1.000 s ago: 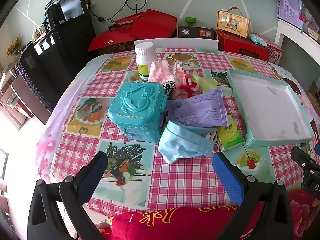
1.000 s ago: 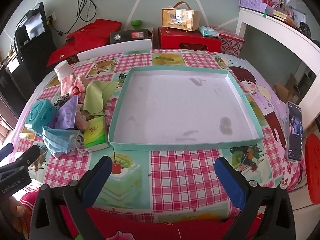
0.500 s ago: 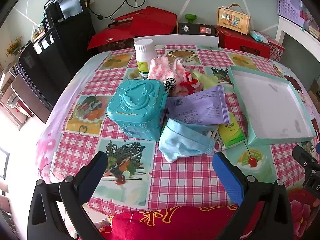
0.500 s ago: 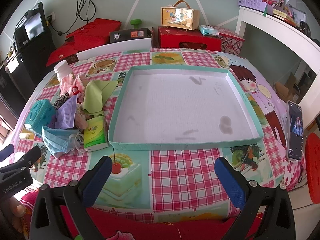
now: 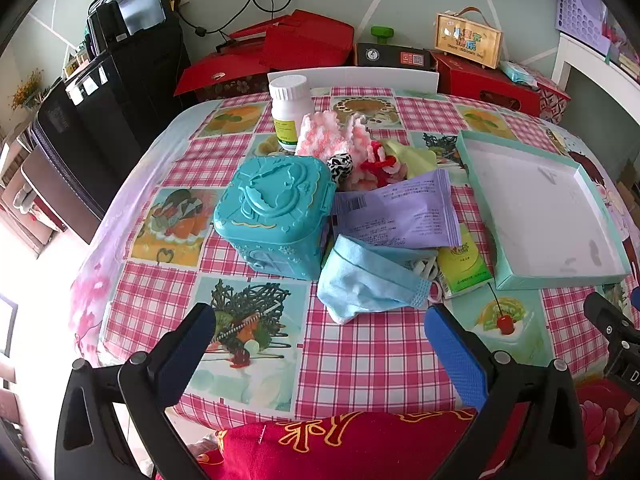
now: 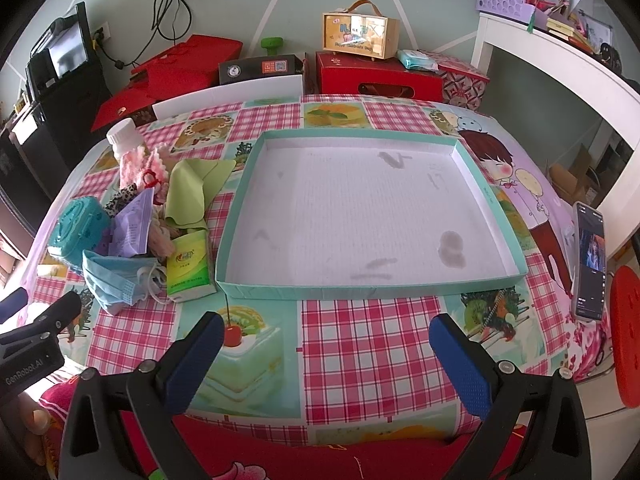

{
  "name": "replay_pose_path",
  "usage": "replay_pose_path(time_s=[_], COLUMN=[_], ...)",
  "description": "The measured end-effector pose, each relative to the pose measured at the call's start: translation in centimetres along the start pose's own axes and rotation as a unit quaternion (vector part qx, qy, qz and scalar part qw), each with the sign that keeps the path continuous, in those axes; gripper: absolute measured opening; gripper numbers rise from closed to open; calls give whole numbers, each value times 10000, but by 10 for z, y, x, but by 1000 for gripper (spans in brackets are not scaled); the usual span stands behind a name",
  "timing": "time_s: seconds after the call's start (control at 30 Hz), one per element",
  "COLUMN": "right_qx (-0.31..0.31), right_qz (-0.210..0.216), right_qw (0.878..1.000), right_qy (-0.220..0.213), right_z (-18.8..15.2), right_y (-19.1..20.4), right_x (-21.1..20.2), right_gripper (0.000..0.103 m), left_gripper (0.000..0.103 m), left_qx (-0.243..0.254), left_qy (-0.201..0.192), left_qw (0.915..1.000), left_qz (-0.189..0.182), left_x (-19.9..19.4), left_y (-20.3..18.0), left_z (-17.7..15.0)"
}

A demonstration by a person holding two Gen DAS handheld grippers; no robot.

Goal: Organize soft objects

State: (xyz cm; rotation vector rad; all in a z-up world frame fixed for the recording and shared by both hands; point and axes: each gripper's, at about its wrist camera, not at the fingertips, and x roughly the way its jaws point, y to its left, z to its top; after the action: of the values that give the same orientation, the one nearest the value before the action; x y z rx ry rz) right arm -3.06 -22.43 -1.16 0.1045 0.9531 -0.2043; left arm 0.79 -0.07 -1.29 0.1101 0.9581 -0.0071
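A pile of soft things lies left of an empty teal tray (image 6: 476,172), which also shows in the left wrist view (image 5: 480,184). The pile holds a blue face mask (image 5: 368,280) (image 6: 112,280), a purple packet (image 5: 400,216), a green tissue pack (image 5: 462,268) (image 6: 188,264), a yellow-green cloth (image 6: 192,188), pink knitted pieces (image 5: 332,136) and a red and white hair tie (image 5: 380,164). My left gripper (image 5: 320,328) is open, low over the table's near edge, short of the mask. My right gripper (image 6: 326,332) is open, in front of the tray.
A hard teal plastic box (image 5: 276,212) and a white pill bottle (image 5: 288,108) stand by the pile. A phone (image 6: 588,268) lies at the table's right edge. Red boxes (image 6: 376,76) and a black cabinet (image 5: 120,92) stand behind the table.
The left gripper has drifted slightly forward toward the pile. The right gripper has barely moved. Nothing was picked up.
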Motion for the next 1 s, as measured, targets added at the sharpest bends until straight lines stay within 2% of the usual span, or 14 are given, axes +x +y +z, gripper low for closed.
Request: replay_pose_path(time_s=[1.0], right_qx=[-1], right_qz=[-23], right_qw=[10000], right_qy=[71], right_z=[0], right_y=[1], right_x=[3], right_gripper=[103], left_gripper=[103], left_qx=[-9], left_qy=[122], left_qw=[9999], left_qz=[-39], left_x=[4], left_y=[1], left_z=[0])
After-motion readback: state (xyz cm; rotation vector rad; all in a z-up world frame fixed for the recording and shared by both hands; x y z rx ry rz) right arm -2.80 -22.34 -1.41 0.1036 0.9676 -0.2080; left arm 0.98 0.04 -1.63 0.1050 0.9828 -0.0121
